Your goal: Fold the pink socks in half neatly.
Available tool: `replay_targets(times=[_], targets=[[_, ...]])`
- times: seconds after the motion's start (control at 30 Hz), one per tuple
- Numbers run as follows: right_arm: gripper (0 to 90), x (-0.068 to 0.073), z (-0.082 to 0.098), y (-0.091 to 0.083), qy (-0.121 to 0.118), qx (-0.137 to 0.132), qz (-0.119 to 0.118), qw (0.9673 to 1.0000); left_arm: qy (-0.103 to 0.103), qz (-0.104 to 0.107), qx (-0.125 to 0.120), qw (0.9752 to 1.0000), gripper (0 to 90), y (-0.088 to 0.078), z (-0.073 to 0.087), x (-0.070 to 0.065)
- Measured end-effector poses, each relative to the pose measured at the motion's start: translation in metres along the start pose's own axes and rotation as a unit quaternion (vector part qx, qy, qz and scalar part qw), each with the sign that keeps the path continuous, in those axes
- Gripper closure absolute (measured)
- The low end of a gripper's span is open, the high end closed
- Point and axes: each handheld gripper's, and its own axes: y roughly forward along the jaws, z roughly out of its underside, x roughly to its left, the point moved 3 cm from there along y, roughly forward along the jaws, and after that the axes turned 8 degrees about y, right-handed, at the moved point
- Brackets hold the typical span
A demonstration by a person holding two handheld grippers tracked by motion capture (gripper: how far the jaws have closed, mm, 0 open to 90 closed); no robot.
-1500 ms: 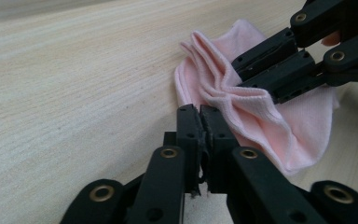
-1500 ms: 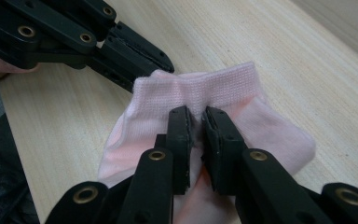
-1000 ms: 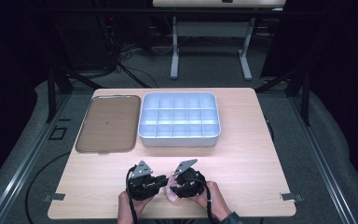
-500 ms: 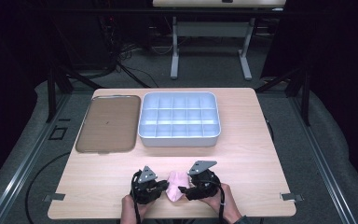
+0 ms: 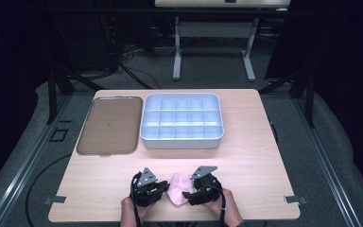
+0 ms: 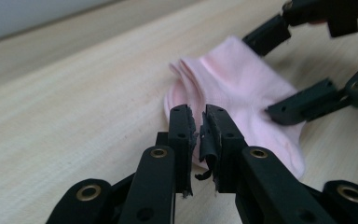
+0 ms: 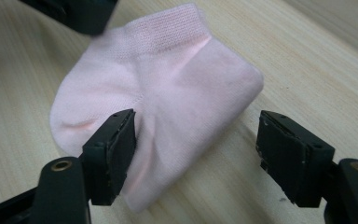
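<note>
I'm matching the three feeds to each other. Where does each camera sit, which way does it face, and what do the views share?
High view: above the person's side, looking forward and down at the table; both hands, left gripper and right gripper show.
Left gripper view: rides the left gripper, looking along nearly closed jaws at the pink sock; the right gripper's jaws show beyond.
Right gripper view: rides the right gripper, whose jaws have just been opening, the sock partly between them.
Shared: the sock, the wooden tabletop.

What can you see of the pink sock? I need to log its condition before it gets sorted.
The pink sock is a short ankle sock of soft knit with a ribbed cuff band, clean and lying flat, slightly bunched, on the wooden table near its front edge. The left gripper is shut at its edge; the right gripper, jaws just opening, straddles it.
</note>
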Motion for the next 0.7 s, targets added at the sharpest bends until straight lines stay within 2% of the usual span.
replay_targets(times=[0.1,0.2,0.37,0.57,0.67,0.7], targets=[[25.9,0.000,-0.001,0.001,0.002,0.001,0.002,1.0000,0.001,0.006,-0.015,0.9999,80.4,-0.009,-0.007,0.000],[25.8,0.000,-0.001,0.001,0.002,0.003,0.003,1.0000,0.019,0.011,-0.014,0.9997,80.9,-0.013,-0.012,-0.006],[25.6,-0.001,0.000,0.001,0.002,0.002,0.003,1.0000,0.028,0.033,0.002,0.9991,89.0,-0.003,-0.010,-0.011],[25.1,-0.003,0.000,0.000,0.001,-0.001,0.004,1.0000,0.043,0.033,0.031,0.9980,89.5,0.012,-0.003,-0.009],[24.9,-0.007,0.000,-0.001,-0.003,0.005,0.005,1.0000,0.028,0.044,0.024,0.9983,89.5,0.020,-0.001,-0.005],[24.9,-0.008,0.000,-0.001,-0.002,0.004,0.004,1.0000,0.031,0.045,0.024,0.9982,89.5,0.022,-0.002,-0.005]])
